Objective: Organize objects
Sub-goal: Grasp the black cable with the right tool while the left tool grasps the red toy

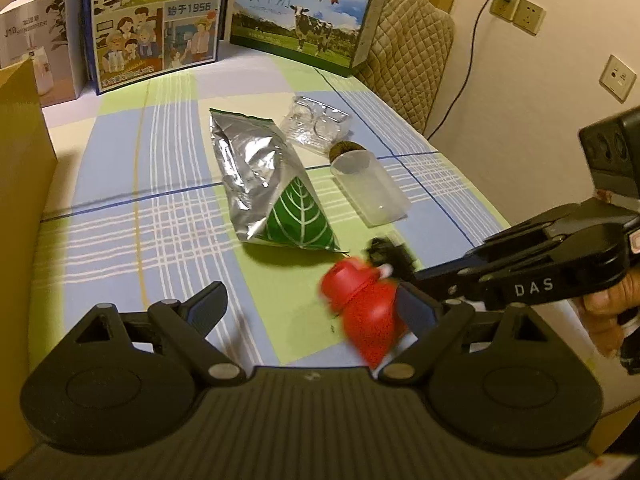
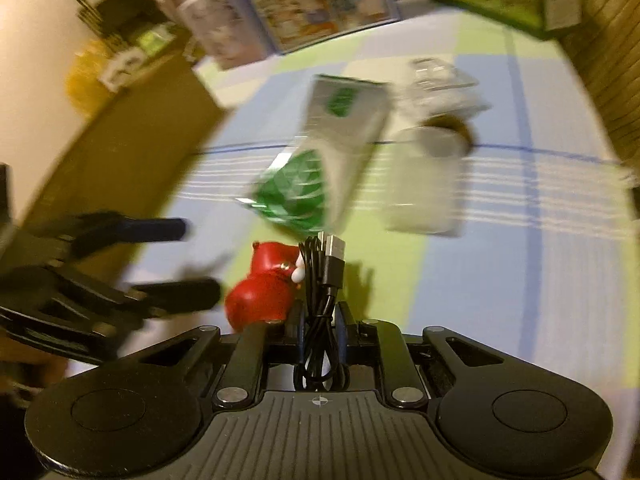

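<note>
My right gripper (image 2: 320, 312) is shut on a coiled black USB cable (image 2: 324, 280). A red toy-like object (image 2: 260, 288) with a white bit sits against the cable's left side and is as sharp as the gripper while the background blurs. In the left wrist view, the right gripper (image 1: 394, 260) reaches in from the right with the cable (image 1: 386, 250), just above the tablecloth. The red object (image 1: 364, 308) is blurred there, close to the right finger of my left gripper (image 1: 314, 304), which is wide open. The left gripper (image 2: 200, 262) also shows at the left of the right wrist view.
A silver and green foil bag (image 1: 264, 184), a clear jar on its side with a brown lid (image 1: 370, 188) and a clear plastic tray (image 1: 314, 124) lie mid-table. A cardboard box wall (image 1: 20, 200) stands at left. Milk cartons (image 1: 156, 24) line the back, beside a quilted chair (image 1: 412, 60).
</note>
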`<state>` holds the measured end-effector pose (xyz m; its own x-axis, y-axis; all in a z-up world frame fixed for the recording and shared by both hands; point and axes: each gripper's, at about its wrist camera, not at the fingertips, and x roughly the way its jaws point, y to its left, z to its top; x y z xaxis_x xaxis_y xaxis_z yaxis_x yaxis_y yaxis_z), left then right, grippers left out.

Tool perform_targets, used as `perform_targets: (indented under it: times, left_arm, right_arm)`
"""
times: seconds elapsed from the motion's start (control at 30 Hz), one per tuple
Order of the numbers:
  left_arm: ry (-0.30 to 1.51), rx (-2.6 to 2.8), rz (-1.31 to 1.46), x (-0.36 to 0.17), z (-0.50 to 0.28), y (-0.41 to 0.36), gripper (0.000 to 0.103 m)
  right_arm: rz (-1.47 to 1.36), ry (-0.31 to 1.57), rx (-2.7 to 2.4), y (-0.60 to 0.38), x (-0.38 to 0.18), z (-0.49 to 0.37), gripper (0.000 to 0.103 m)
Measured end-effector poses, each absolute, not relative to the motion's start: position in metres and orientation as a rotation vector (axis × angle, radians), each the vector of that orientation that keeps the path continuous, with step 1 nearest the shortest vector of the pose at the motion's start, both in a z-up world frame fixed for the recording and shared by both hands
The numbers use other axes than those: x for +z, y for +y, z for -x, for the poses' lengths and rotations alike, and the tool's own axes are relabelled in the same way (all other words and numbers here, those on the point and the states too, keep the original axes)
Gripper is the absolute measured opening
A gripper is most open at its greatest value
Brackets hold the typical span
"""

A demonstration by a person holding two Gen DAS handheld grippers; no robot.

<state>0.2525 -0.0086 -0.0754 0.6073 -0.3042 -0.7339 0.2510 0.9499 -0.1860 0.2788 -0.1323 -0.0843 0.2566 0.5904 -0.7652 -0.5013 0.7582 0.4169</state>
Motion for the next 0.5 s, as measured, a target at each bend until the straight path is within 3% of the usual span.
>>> perform_targets:
  times: [0.23,0.5]
  left_arm:
    - [0.895,-0.357,0.086,-0.085,-0.254,-0.017,0.081]
    - [0.919,-0.354,0.146,-0.095,-0.263,-0.019,0.057]
  right_arm:
    - [-0.068,1.09,0.706,-0.126,-0.082,-0.281,0.012]
    - [-0.086,1.096,0.676,-0.135,-0.084,-0.281,0.012]
